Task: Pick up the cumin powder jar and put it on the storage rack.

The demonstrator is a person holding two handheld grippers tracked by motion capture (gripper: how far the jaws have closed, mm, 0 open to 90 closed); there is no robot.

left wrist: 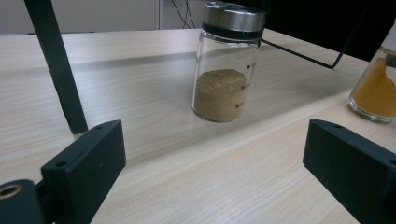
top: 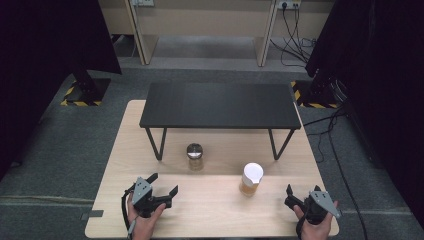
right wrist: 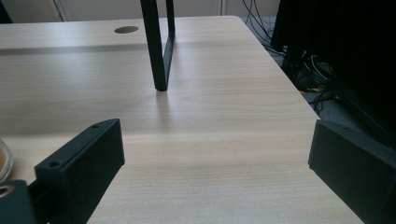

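A glass jar with a metal lid [top: 195, 156] holds brown powder and stands on the wooden table [top: 220, 210], just in front of the black shelf [top: 220, 105]. To its right is a second jar with a white lid [top: 251, 179] and orange powder. My left gripper [top: 164, 183] rests near the table's front left, open and empty. In the left gripper view the brown-powder jar [left wrist: 226, 70] stands ahead of the open left gripper [left wrist: 215, 163], apart from it, and the orange jar [left wrist: 376, 93] is at the right edge. My right gripper [top: 302, 194] is open at the front right.
The black shelf stands on thin metal legs [right wrist: 159, 46] across the back half of the table. The right gripper [right wrist: 217, 158] faces bare wood, with the table's right edge [right wrist: 299, 93] close by. A glass base [right wrist: 3, 161] shows at the left edge there. Cables [top: 295, 40] lie on the floor beyond.
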